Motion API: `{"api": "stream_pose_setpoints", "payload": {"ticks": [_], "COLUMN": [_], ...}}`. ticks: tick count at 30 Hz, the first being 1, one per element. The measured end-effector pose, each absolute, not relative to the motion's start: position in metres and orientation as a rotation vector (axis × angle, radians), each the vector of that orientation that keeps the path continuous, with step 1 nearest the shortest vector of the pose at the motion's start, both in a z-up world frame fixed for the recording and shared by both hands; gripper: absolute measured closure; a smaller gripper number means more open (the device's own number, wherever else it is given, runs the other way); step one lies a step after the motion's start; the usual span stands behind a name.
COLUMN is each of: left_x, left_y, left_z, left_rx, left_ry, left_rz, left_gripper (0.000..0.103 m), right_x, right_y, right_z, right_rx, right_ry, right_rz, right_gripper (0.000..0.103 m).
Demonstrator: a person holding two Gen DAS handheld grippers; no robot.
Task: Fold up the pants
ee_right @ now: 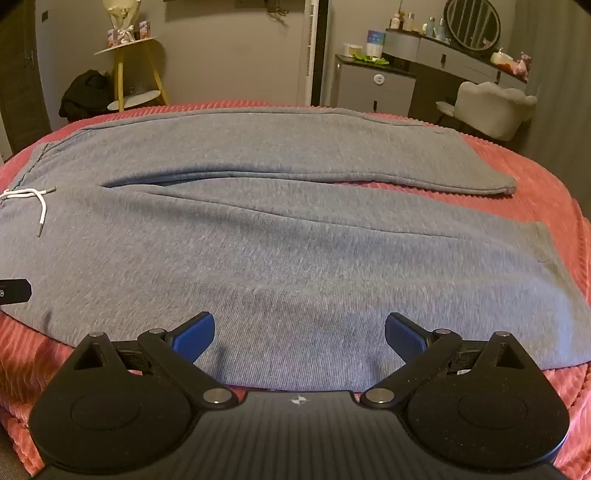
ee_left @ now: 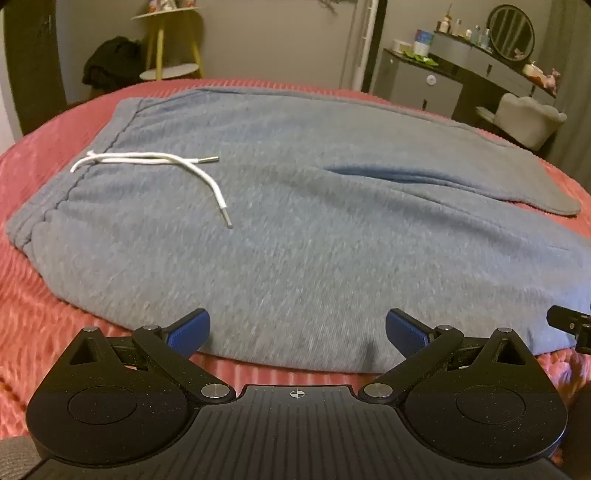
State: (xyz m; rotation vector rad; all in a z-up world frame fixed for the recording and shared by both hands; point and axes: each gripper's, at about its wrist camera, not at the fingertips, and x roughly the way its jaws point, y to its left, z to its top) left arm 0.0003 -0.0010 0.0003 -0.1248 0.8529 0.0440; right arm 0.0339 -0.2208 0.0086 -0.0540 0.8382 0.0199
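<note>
Grey sweatpants (ee_left: 295,229) lie flat on a pink ribbed bedspread (ee_left: 33,325), waistband at the left with a white drawstring (ee_left: 162,162), legs running right. In the right wrist view the pants (ee_right: 295,258) show both legs, the far leg (ee_right: 369,162) slightly apart from the near one. My left gripper (ee_left: 297,330) is open, blue pads spread over the near edge of the pants by the hip. My right gripper (ee_right: 299,332) is open over the near leg's edge. Neither holds cloth.
The bedspread (ee_right: 546,192) shows around the pants. Behind the bed stand a yellow side table (ee_right: 136,74), a dark bag (ee_right: 85,96), a grey dresser with a round mirror (ee_right: 472,26) and a white chair (ee_right: 491,107). The other gripper's tip shows at each view's edge (ee_left: 569,321).
</note>
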Motion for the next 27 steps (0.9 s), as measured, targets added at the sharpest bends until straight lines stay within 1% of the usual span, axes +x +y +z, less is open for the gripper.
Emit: {"api": "stream_pose_setpoints", "payload": {"ticks": [11, 27], "left_x": [-0.004, -0.001], "left_y": [-0.003, 0.001], "left_z": [-0.01, -0.005], "left_rx": [-0.115, -0.138], "left_ry": [0.852, 0.869], "left_rz": [0.041, 0.052], "left_gripper": [0.0, 0.0], "right_x": [0.034, 0.034], "right_y": [-0.222, -0.223], "right_z": [0.01, 0.008], "right_rx": [-0.063, -0.045], "right_ry": [0.841, 0.84], "right_rz": [0.024, 0.022], "right_gripper": [0.004, 0.004]}}
